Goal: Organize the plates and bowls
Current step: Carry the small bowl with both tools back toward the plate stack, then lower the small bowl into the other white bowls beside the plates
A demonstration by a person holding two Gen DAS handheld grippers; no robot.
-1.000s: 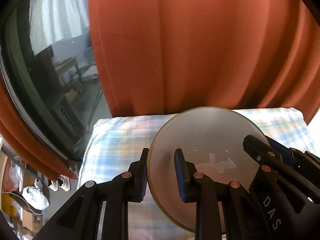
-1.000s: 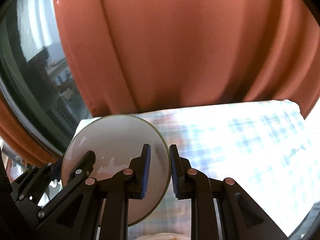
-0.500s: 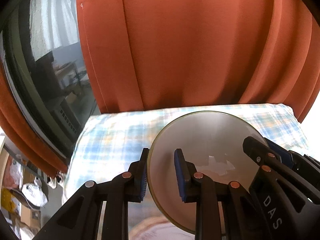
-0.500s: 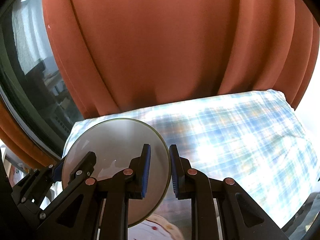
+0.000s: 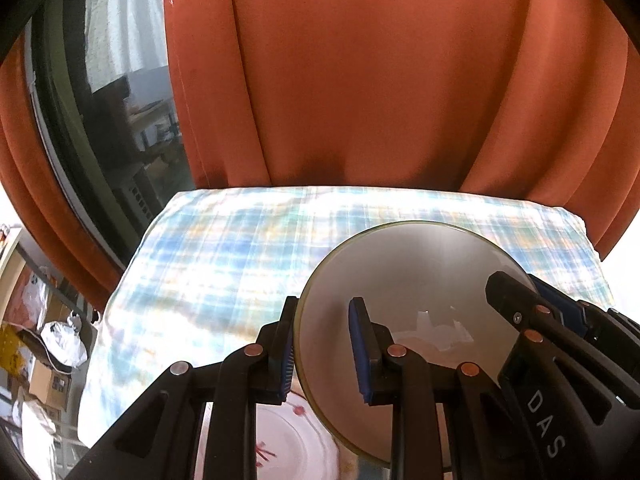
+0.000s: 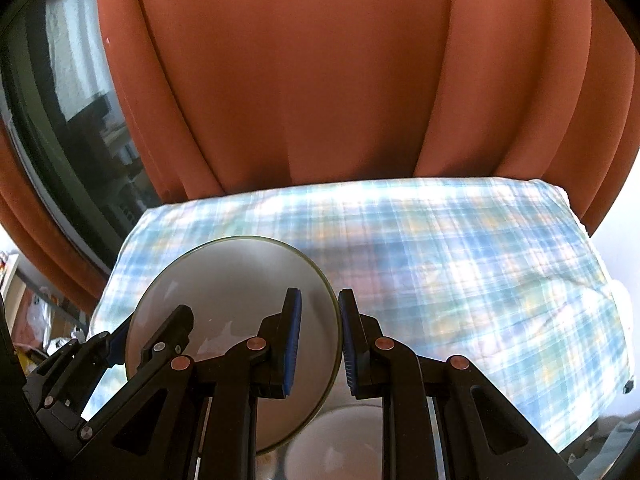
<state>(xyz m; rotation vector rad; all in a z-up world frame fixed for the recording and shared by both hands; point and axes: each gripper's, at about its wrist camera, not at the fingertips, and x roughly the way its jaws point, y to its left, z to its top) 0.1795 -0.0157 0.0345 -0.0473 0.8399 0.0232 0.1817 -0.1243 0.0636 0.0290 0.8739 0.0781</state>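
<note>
The grey plate (image 5: 404, 280) is up in the air, tilted toward the cameras and pinched at opposite sides of its rim — the left gripper (image 5: 326, 354) has one side, the right gripper (image 6: 319, 338) the other; both sets of jaws are closed down to the thickness of the rim, one blue pad on the face and one behind it. So, as I judge it, the plate is mid-carry and not yet put anywhere; the sorting looks far from finished.

Below the plate more crockery waits: a white plate with a red pattern (image 5: 280, 446) lies under the left gripper, and a plain white bowl (image 6: 340, 436) sits under the right one; whether either is already in its final place I cannot tell.

Beyond that, the checked tablecloth (image 5: 224, 264) runs bare all the way to the far edge — plenty of open room there for setting things down. The far edge meets the orange curtain (image 5: 360, 80); to the left the cloth drops off beside a dark window (image 5: 116, 120), with bags and boxes on the floor further down. The right-hand corner of the cloth falls away into bright glare, so that side is hard to read.
</note>
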